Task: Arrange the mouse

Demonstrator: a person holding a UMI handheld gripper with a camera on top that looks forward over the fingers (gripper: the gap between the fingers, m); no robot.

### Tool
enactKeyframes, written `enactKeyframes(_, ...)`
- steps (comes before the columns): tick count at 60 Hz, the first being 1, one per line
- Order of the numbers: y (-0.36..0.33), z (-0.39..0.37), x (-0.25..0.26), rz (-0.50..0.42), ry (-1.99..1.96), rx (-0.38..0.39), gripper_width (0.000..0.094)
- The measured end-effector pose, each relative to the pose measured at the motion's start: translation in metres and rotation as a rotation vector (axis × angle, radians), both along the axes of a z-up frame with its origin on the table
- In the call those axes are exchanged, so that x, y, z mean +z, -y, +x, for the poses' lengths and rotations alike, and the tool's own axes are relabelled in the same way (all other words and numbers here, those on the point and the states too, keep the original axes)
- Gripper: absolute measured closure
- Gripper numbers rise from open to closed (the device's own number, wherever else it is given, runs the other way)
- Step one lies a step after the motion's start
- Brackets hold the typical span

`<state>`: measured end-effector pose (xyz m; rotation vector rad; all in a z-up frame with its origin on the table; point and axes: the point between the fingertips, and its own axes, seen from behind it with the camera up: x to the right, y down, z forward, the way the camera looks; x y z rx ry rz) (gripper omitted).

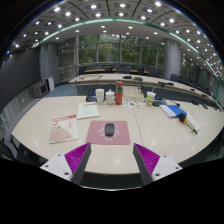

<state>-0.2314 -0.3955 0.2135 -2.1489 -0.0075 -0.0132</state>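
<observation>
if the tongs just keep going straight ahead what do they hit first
Most likely the mouse on the pink mat, which lies just ahead of the open tongs, roughly centred between the pads. Depth is hard to judge, and if they travel level they might pass above it.

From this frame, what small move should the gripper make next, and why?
Probably advance straight ahead and down toward the mouse. It lies on the pink mouse pad on the table, beyond the fingers, untouched. The gripper is open with nothing between its pads, so it likely needs to close the distance first.
</observation>
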Motion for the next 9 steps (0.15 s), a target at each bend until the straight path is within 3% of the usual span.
enactKeyframes(9, 0.016, 0.002, 0.017, 0.046, 0.002, 0.001, 0.0076)
